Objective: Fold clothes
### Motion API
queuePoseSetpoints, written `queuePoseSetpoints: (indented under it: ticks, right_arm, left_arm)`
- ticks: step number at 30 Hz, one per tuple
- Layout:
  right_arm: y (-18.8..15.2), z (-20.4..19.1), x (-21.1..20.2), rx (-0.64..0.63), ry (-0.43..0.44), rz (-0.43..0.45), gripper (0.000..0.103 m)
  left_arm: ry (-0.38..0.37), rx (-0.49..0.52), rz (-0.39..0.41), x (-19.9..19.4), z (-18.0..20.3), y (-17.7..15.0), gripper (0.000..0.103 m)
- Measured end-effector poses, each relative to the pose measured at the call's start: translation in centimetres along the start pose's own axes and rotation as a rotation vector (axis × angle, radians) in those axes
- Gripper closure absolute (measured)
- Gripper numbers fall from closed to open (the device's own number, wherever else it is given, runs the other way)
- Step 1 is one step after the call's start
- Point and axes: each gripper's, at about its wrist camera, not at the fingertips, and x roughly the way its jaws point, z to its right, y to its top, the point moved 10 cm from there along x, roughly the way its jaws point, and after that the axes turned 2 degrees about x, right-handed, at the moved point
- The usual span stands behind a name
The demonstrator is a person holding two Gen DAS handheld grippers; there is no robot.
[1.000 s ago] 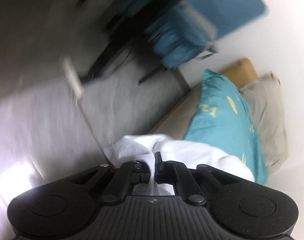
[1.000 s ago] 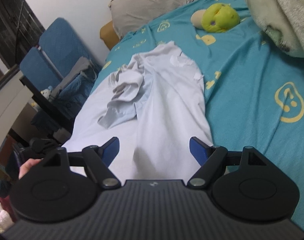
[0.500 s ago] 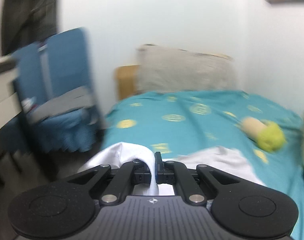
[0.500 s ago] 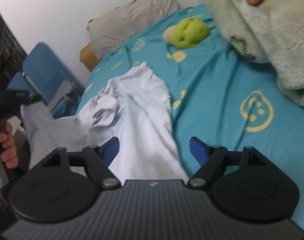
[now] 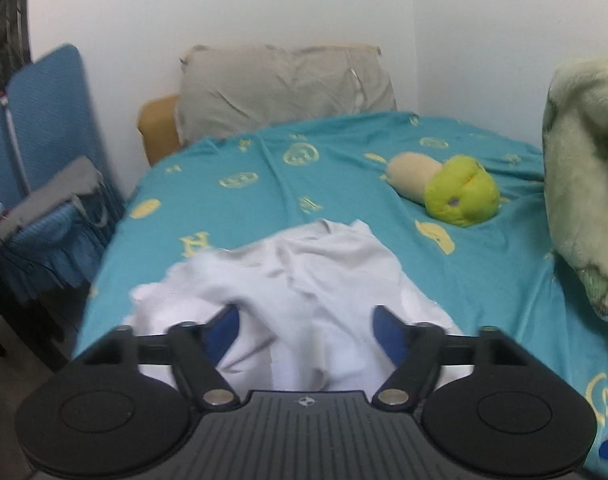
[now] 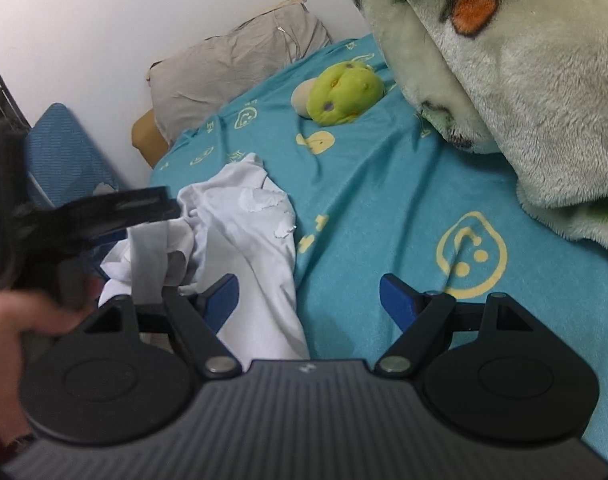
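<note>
Left wrist view: white garment [image 5: 304, 280] rumpled on teal bedsheet [image 5: 344, 168], left gripper [image 5: 306, 330] spread above it, empty. Likely soft, light, limp; best pinched at a hem corner. Right wrist view only: right gripper [image 6: 309, 294] likewise spread, orange-patched fleece blanket [image 6: 504, 60] overhead.

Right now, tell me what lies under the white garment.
The white garment lies crumpled on the teal bedsheet, which shows on every side of it. Whatever is beneath the cloth itself is covered, so I cannot tell.
</note>
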Motion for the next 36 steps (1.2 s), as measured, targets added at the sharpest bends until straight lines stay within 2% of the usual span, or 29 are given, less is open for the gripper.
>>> queuePoseSetpoints:
  ticks: [3, 5, 9, 11, 14, 17, 20, 22, 23, 26, 29, 31, 36]
  right_arm:
    - [0.0, -0.5, 0.0, -0.018, 0.012, 0.004, 0.023]
    - [-0.1, -1.0, -0.2, -0.038, 0.026, 0.013, 0.023]
    - [-0.4, -2.6, -1.0, -0.099, 0.068, 0.026, 0.023]
    - [-0.8, -3.4, -1.6, -0.133, 0.094, 0.029, 0.023]
    - [-1.4, -4.8, -2.7, -0.183, 0.140, 0.031, 0.023]
    - [-2.0, -6.4, -3.8, -0.215, 0.195, 0.011, 0.024]
    - [-2.5, -8.2, -4.5, -0.238, 0.255, -0.011, 0.024]
    - [-2.8, -9.7, -4.3, -0.269, 0.276, -0.028, 0.029]
    - [-2.7, -10.7, -3.8, -0.294, 0.279, -0.028, 0.032]
    - [-2.3, -14.2, -1.9, -0.395, 0.281, -0.004, 0.034]
    - [-1.7, -18.2, 1.4, -0.475, 0.298, 0.011, 0.036]
    - [-2.0, -20.6, 4.6, -0.529, 0.271, -0.019, 0.042]
    - [-3.2, -24.9, 11.6, -0.678, 0.199, -0.087, 0.045]
  left_arm:
    - [0.011, -0.051, 0.043, -5.1, -2.0, -1.2, 0.016]
    - [0.027, -0.088, 0.062, -9.1, -3.1, -2.7, 0.008]
    - [0.129, -0.091, 0.069, -16.1, -4.4, -6.3, 0.008]
    - [0.153, -0.094, 0.068, -19.0, -4.4, -7.8, 0.007]
    - [0.163, -0.110, 0.042, -21.9, -4.0, -8.8, 0.007]
    - [0.135, -0.173, 0.069, -24.1, -4.3, -9.1, 0.006]
    - [0.105, -0.203, 0.129, -25.2, -5.1, -9.2, 0.006]
    - [0.113, -0.209, 0.156, -25.6, -6.0, -9.4, 0.006]
    - [0.117, -0.217, 0.162, -25.6, -6.3, -9.4, 0.006]
    - [0.094, -0.271, 0.165, -25.6, -7.3, -9.7, 0.006]
    - [0.064, -0.321, 0.166, -25.3, -8.5, -10.2, 0.005]
    - [0.067, -0.337, 0.158, -24.7, -9.3, -10.6, 0.005]
    - [0.037, -0.447, 0.101, -22.3, -11.5, -11.7, 0.005]
